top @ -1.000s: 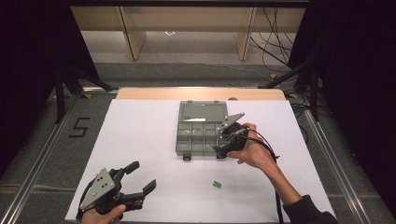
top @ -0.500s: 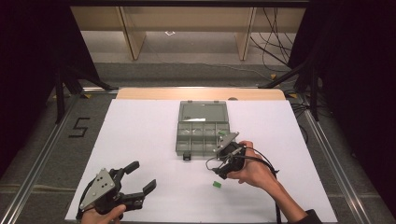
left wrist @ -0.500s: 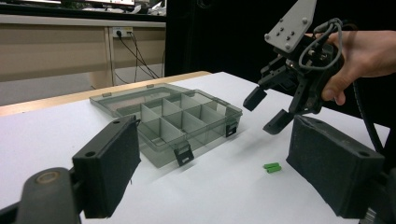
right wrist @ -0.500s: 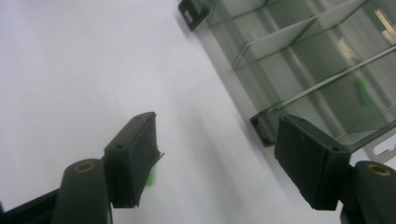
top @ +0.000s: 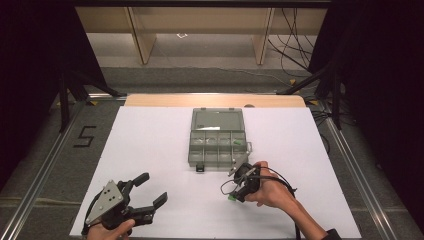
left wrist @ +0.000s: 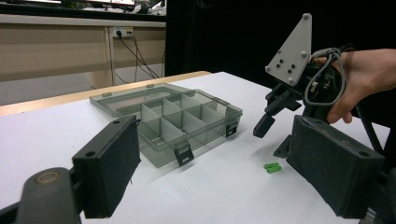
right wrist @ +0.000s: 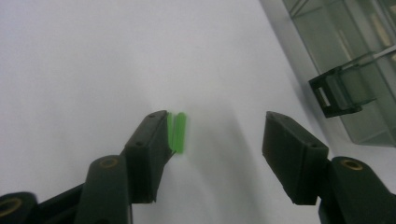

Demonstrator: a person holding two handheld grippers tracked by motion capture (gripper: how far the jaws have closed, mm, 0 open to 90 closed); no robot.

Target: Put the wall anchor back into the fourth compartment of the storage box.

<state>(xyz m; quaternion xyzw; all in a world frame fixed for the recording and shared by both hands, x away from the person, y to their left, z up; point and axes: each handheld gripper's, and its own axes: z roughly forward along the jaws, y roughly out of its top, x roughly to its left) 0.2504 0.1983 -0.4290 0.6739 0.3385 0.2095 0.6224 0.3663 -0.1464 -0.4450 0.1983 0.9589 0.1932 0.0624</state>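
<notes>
**One green piece between the right tool's jaws**

One small green piece [right wrist: 177, 132] lies flat on the white bench [top: 150, 150]. It is bright green, short and oblong, with a groove down its length so that it reads as two slim bars side by side. In the right gripper view it sits just beside one jaw, with a wide gap to the other jaw. The right tool [top: 235, 192] has just been closing, its jaws astride the piece and not yet pressing on it, tips tilted down at the bench. Near it stands a clear grey compartment box [top: 217, 145] with its lid folded back flat and black latches on the front wall. The left tool [top: 150, 192] rests released, jaws wide, well apart at the bench's near edge. A black "5" [top: 85, 136] is marked on the floor to the left.
</notes>
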